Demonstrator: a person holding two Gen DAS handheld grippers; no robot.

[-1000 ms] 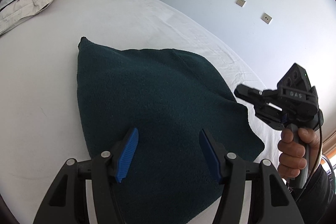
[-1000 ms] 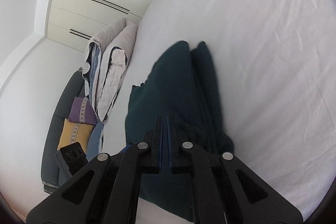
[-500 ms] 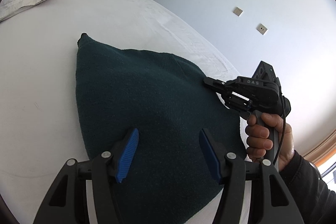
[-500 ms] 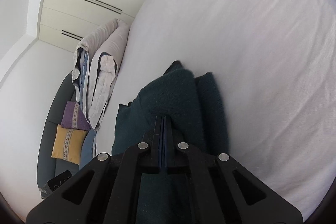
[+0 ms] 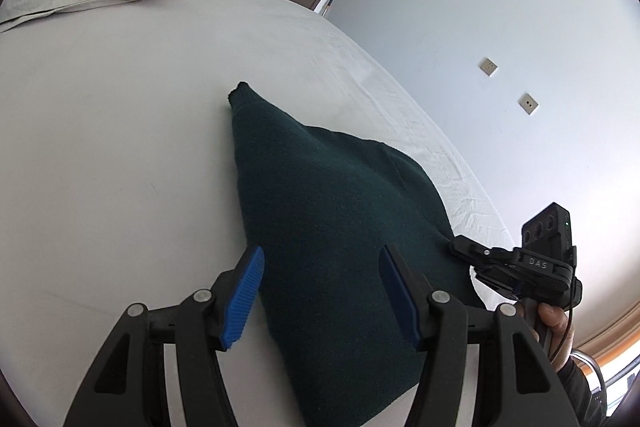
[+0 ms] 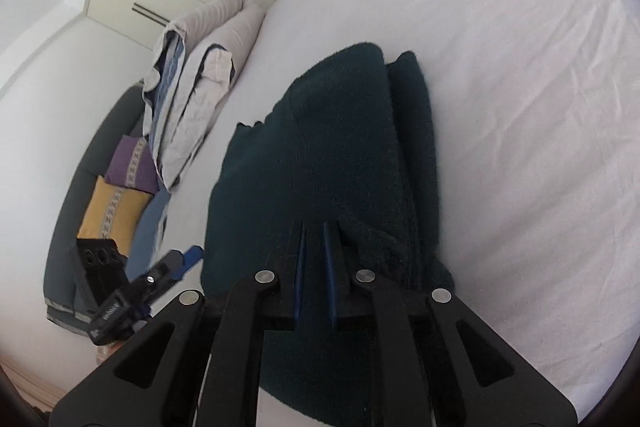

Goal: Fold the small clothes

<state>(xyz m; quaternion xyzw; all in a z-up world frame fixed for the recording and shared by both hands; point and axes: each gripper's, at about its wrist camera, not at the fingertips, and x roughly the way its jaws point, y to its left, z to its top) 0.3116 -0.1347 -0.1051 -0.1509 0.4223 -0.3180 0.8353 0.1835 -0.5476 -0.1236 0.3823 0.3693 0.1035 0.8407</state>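
Fuzzy dark-green cloth point(image 5: 332, 227), apparently folded double.

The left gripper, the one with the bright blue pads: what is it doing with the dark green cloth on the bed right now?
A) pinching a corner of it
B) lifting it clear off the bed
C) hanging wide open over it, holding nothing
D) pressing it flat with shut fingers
C: the left gripper has its blue pads spread far apart above the dark green cloth, which lies on the white bed with nothing between them.
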